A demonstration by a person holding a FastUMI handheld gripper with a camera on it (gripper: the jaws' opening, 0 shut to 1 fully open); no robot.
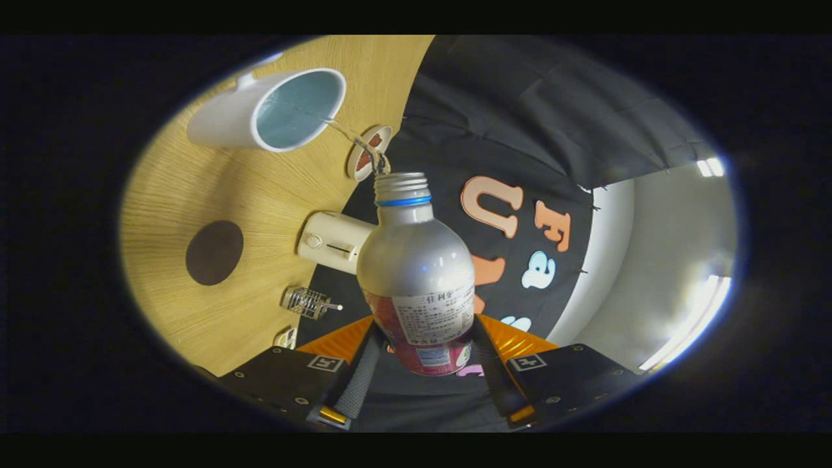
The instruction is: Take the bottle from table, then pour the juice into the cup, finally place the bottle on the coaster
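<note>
Wood-grain table carries a white cup with pale blue interior and a dark round coaster. Gripper clamps the silver bottle, uncapped, blue neck ring, tilted with its mouth toward the cup; a thin stream reaches the cup. Bottle base is cut off between the fingers; label unreadable.

One bottle, one cup, one coaster.

A silver metal bottle wears a blue neck ring and a red-and-white printed label. The white ceramic cup is pale blue inside. The round coaster is dark brown on the light wood-grain table.
</note>
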